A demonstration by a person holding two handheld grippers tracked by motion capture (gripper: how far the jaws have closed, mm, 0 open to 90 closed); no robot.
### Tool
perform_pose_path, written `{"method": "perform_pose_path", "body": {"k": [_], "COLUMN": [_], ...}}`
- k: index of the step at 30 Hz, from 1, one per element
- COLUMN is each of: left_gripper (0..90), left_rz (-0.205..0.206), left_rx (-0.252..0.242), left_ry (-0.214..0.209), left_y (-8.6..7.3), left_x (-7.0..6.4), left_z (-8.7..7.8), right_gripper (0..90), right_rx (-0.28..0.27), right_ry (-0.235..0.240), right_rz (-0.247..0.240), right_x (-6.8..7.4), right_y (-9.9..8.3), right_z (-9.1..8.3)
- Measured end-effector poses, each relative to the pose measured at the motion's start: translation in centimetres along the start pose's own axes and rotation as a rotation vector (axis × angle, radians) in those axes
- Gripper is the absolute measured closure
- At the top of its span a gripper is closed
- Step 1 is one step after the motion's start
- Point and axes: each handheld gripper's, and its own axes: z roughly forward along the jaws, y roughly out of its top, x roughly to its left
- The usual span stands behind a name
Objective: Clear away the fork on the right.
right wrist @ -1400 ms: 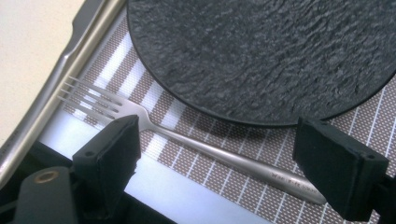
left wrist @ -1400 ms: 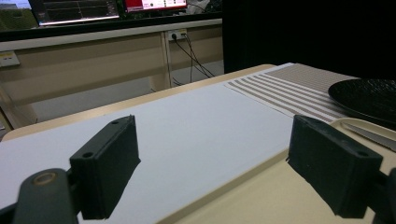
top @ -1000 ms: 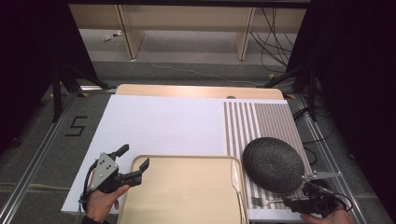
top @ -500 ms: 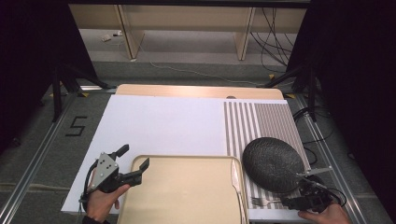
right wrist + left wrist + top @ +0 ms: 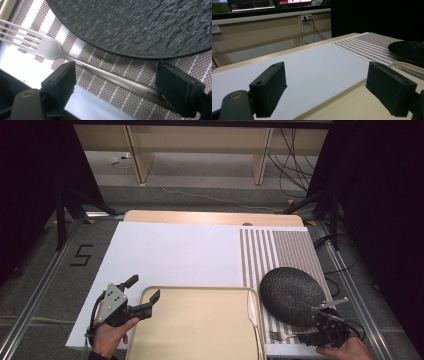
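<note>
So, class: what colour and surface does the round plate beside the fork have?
The plate is black with a rough, stone-like texture, clearest in the right gripper view.

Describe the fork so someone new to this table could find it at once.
Start at the striped mat on the table's right side and find the round black plate on it. The fork lies flat on the mat just beside the plate's near edge, between the right gripper's open jaws. Unlike the knife, it isn't on the tan tray.

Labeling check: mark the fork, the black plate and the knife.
fork [image 5: 47, 46], right gripper view, neck below the tines
black plate [image 5: 291, 295], high view, middle of its face
knife [image 5: 252, 312], high view, mid blade on the tray's right edge
</note>
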Motion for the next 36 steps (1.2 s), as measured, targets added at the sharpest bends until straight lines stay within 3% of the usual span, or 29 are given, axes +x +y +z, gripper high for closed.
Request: {"method": "perform_pose_path", "body": {"k": [19, 24, 26, 29, 32, 35, 36], "left_gripper": [16.0, 16.0, 16.0, 16.0, 16.0, 16.0, 16.0], "left_rz": [0.007, 0.012, 0.010, 0.012, 0.012, 0.011, 0.012], "left_rx": [-0.006, -0.001, -0.002, 0.000, 0.000, 0.000, 0.002], "left_ry": [0.002, 0.006, 0.005, 0.004, 0.005, 0.004, 0.004], "left_y": [0.0, 0.0, 0.0, 0.0, 0.0, 0.0, -0.1], "left_x": [0.0, -0.1, 0.0, -0.1, -0.1, -0.1, -0.1], "left_z": [0.0, 0.0, 0.0, 0.0, 0.0, 0.0, 0.0], "right_gripper": [35.3, 43.3, 46.9, 48.2, 53.3, 57.8, 58.6], "right_rx": [0.092, 0.134, 0.147, 0.160, 0.158, 0.175, 0.171], "right_ry": [-0.040, -0.087, -0.095, -0.098, -0.101, -0.103, -0.100], "right_rz": [-0.151, -0.255, -0.224, -0.223, -0.260, -0.244, -0.261], "right_x": [2.1, 2.6, 2.8, 2.8, 3.2, 3.6, 3.5], "right_y": [-0.1, 0.2, 0.3, 0.4, 0.6, 0.8, 0.8], "right_z": [-0.2, -0.1, -0.2, -0.2, -0.1, -0.1, 0.0]}}
